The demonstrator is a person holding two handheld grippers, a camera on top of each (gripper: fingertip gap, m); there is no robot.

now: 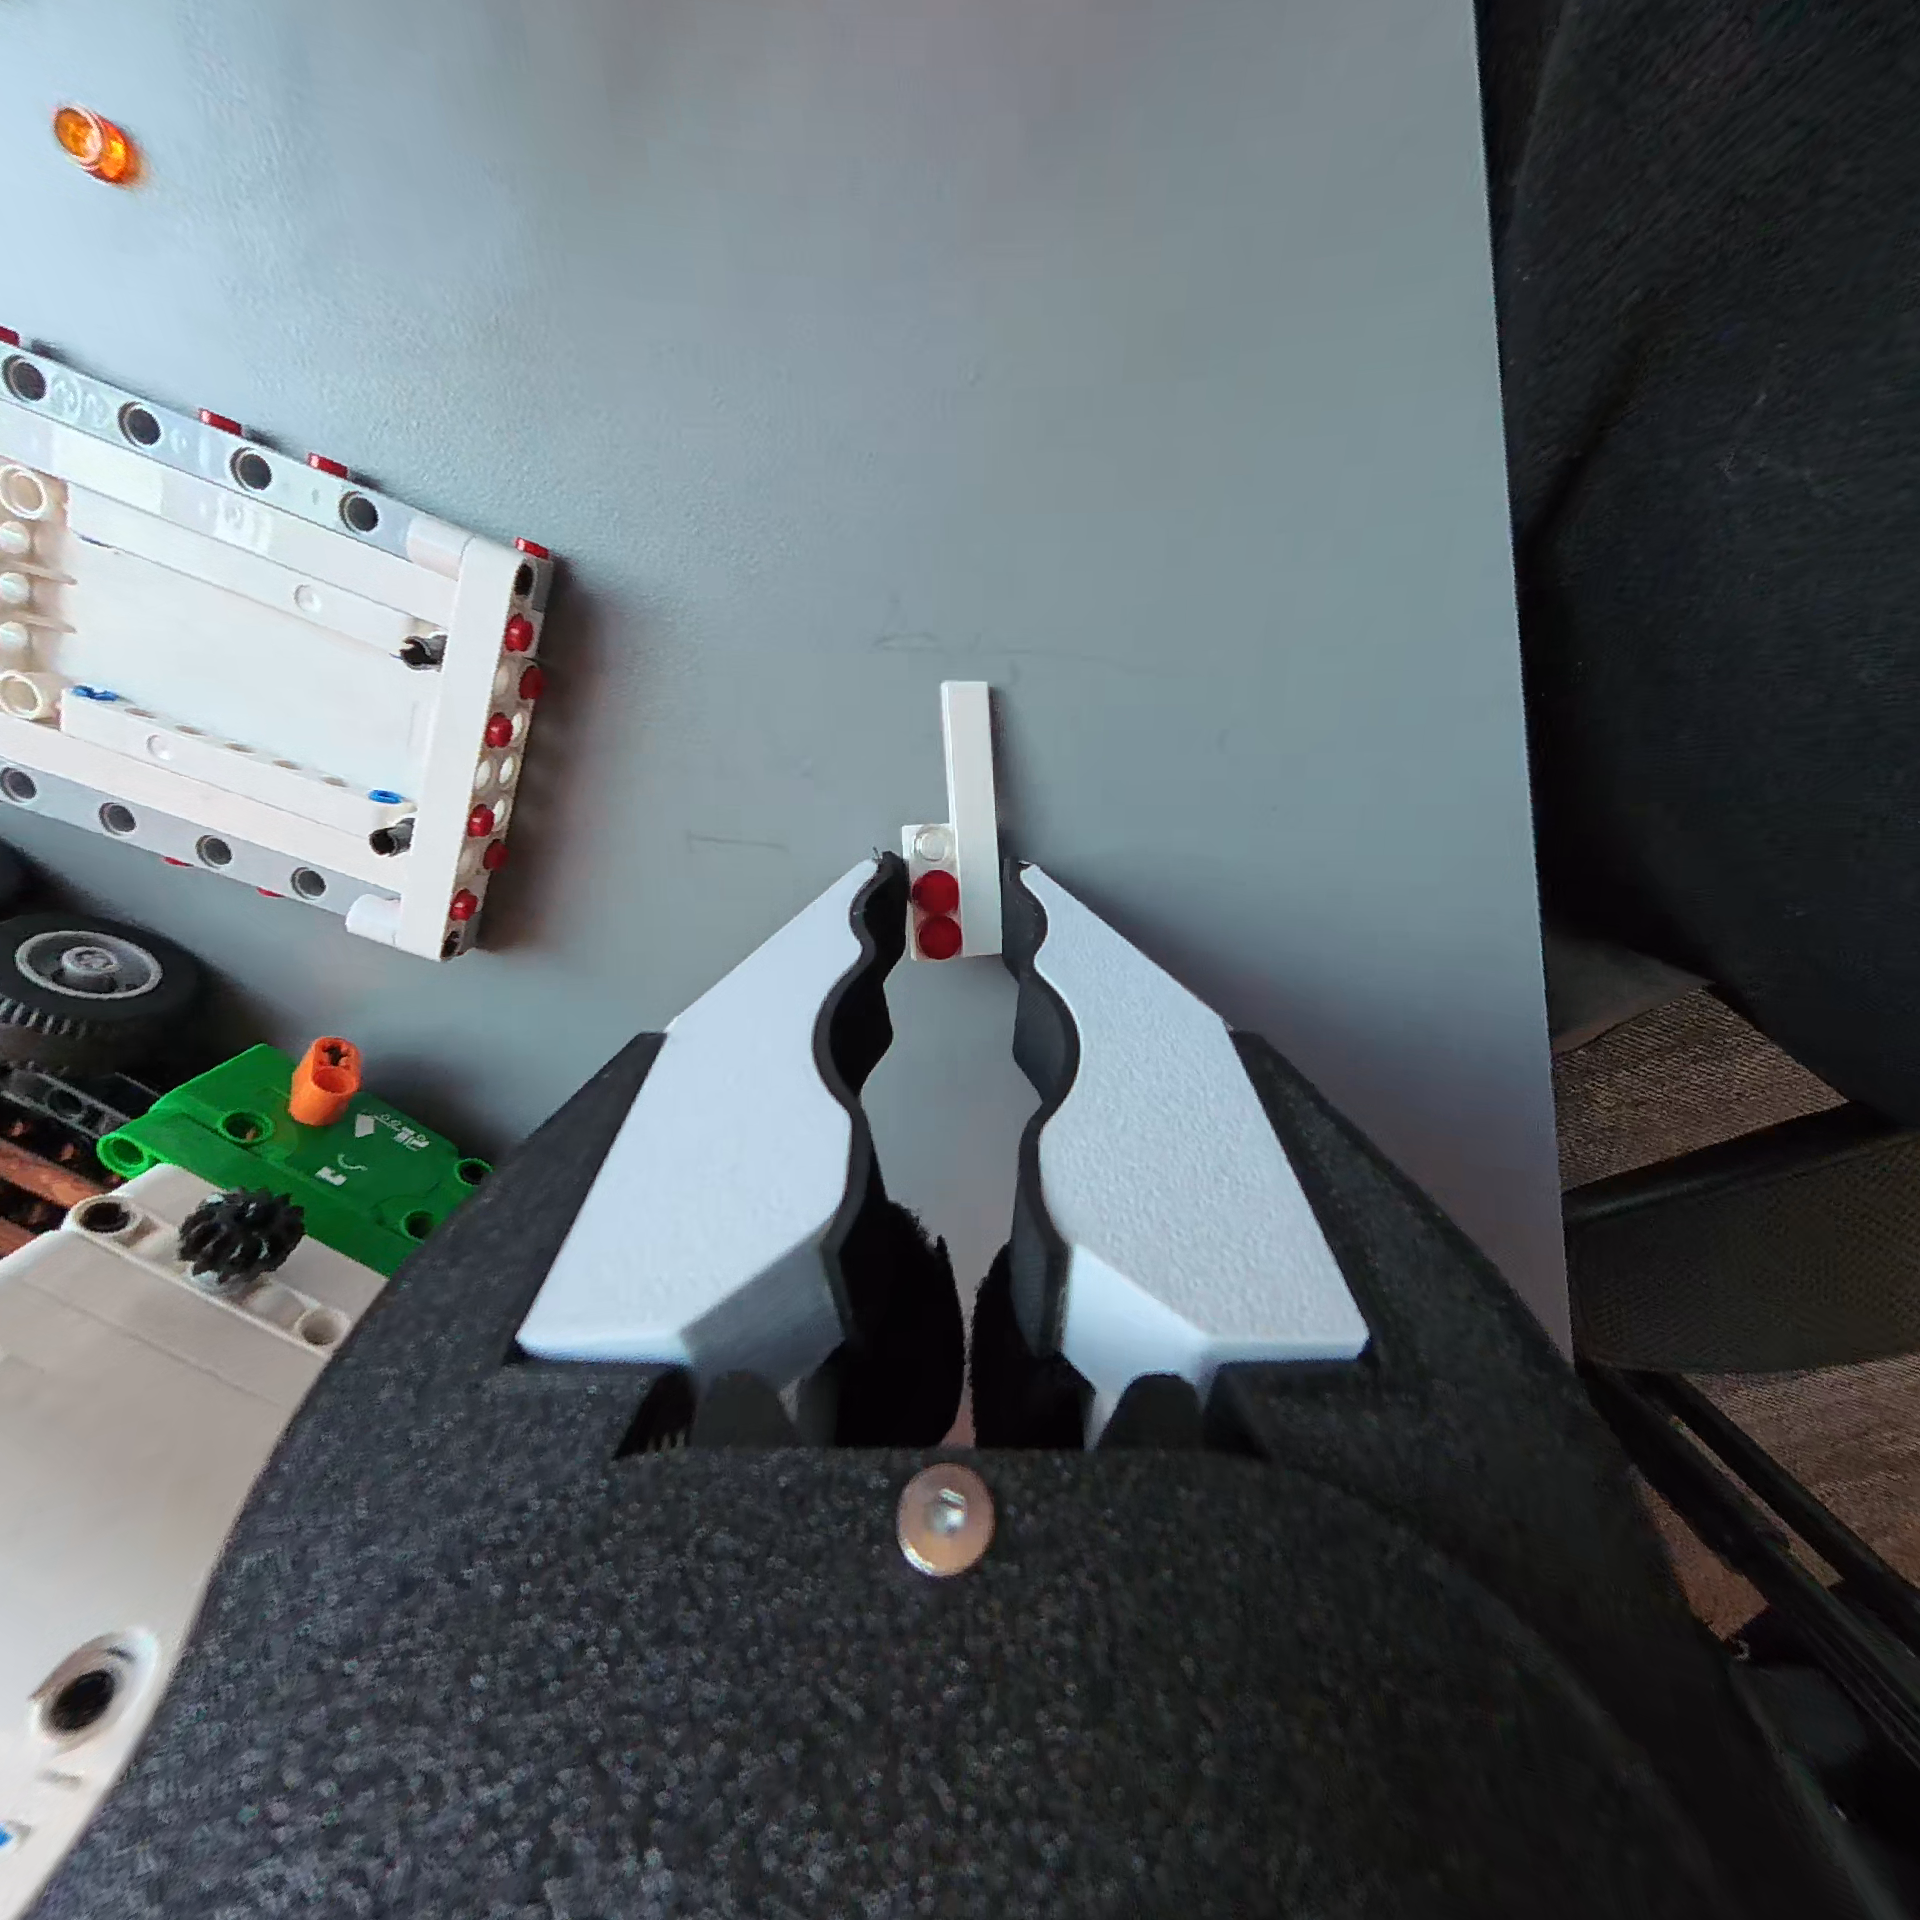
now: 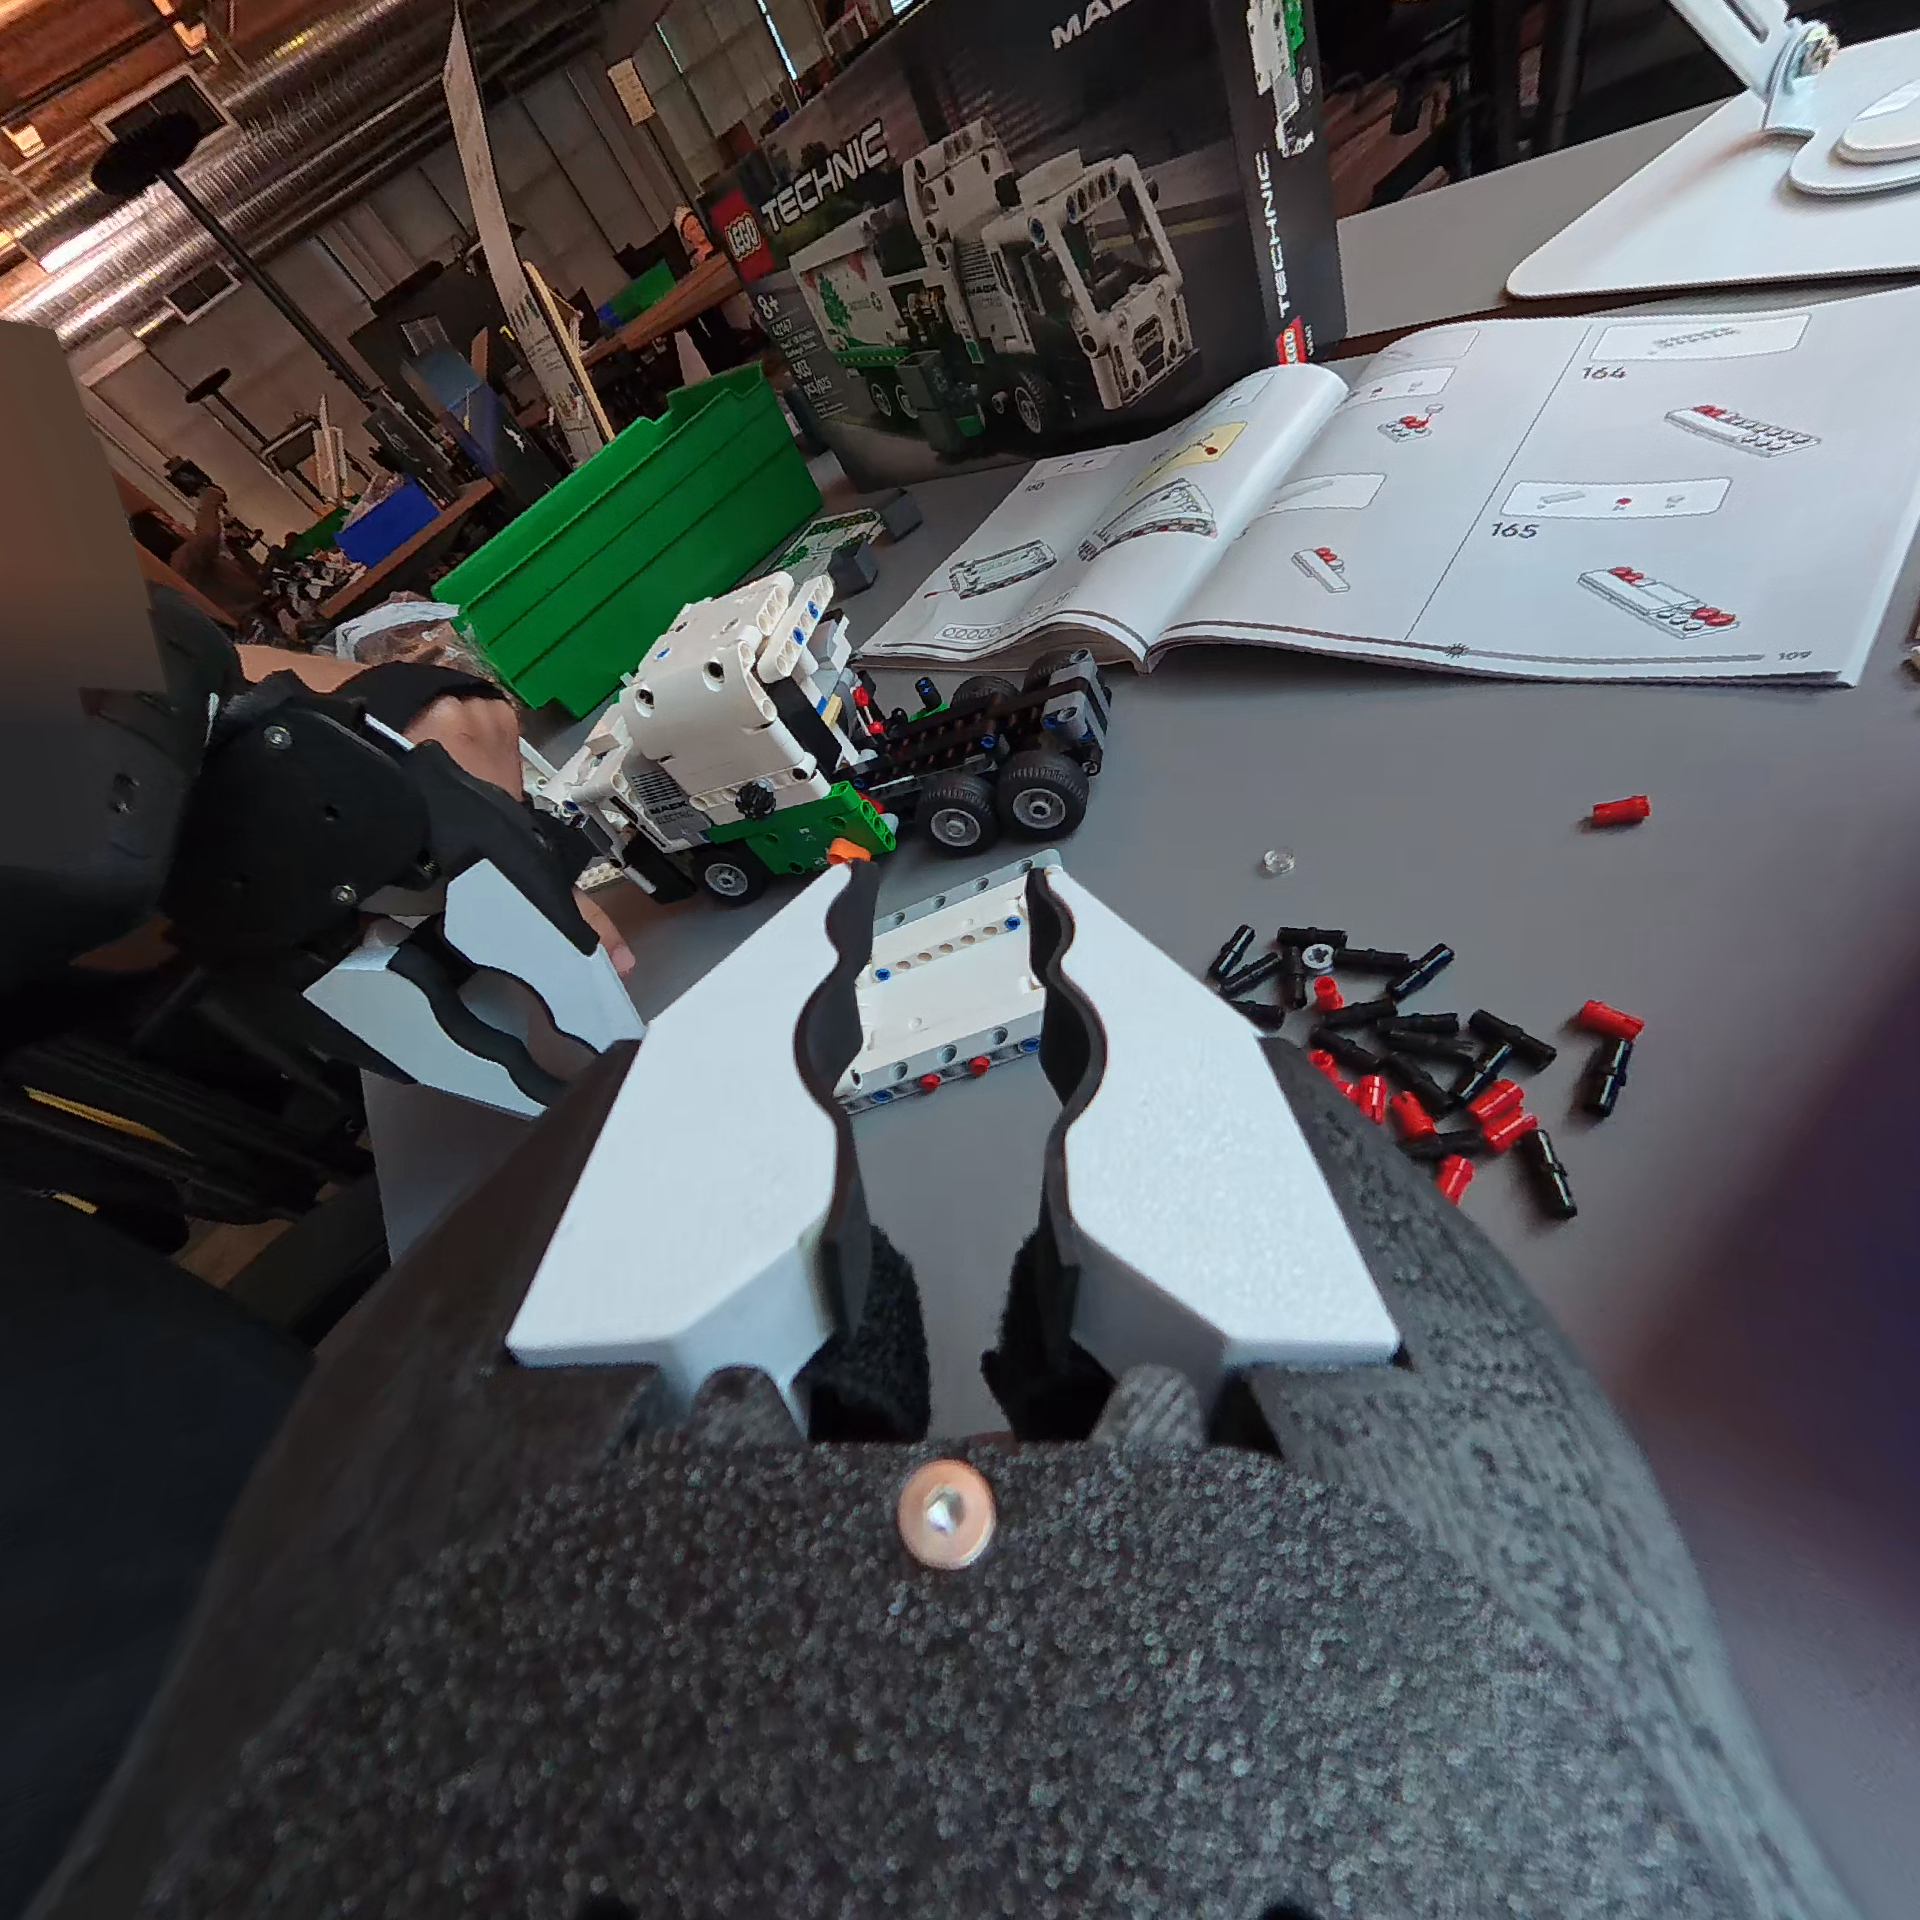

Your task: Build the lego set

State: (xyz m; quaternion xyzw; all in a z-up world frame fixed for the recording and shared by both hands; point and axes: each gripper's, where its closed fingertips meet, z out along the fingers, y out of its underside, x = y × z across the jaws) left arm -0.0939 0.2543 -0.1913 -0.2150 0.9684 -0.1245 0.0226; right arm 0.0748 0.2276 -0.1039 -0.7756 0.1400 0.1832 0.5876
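While left tongs [image 1: 948, 894] clamp a white plate [image 1: 966, 821], right tongs [image 2: 945, 904] gape bare.

Small white plastic brick piece [image 1: 964, 842], a long flat strip joined to a shorter plate bearing two red round studs and one clear stud, lying flat on the grey table [image 1: 1143, 416], near end between left gripper's [image 1: 951, 904] black pads, both touching its sides.
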